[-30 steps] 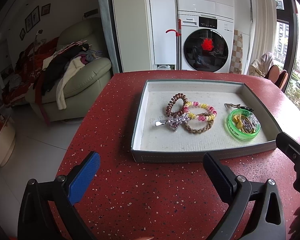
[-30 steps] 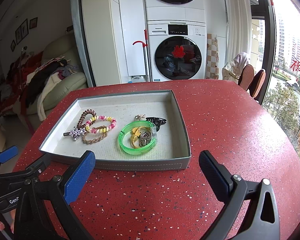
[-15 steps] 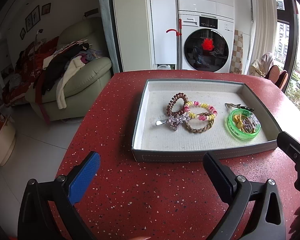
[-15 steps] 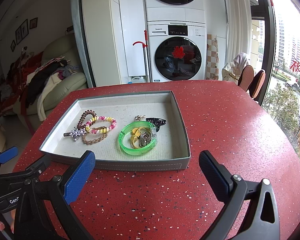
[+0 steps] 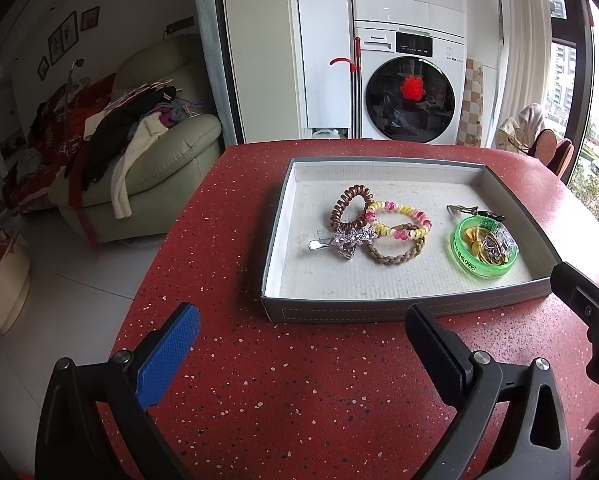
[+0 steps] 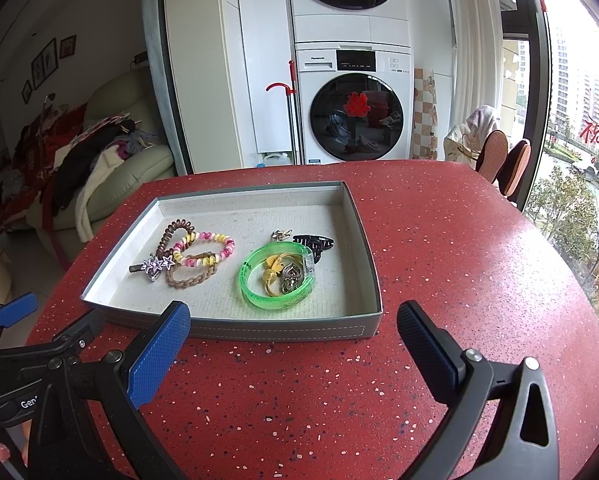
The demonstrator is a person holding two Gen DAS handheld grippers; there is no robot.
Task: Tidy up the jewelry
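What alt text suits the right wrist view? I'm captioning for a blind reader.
A shallow grey tray on a red speckled table holds hair ties, a star hair clip, a green bangle and a black claw clip. The right gripper hangs before it, jaws open and empty.

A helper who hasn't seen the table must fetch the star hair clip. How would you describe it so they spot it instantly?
On the red speckled table sits a grey tray. In its left cluster of hair ties lies the star hair clip, nearest the left wall. Unlike the round elastic loops it overlaps, it is a straight silver metal bar topped with sparkly stars.
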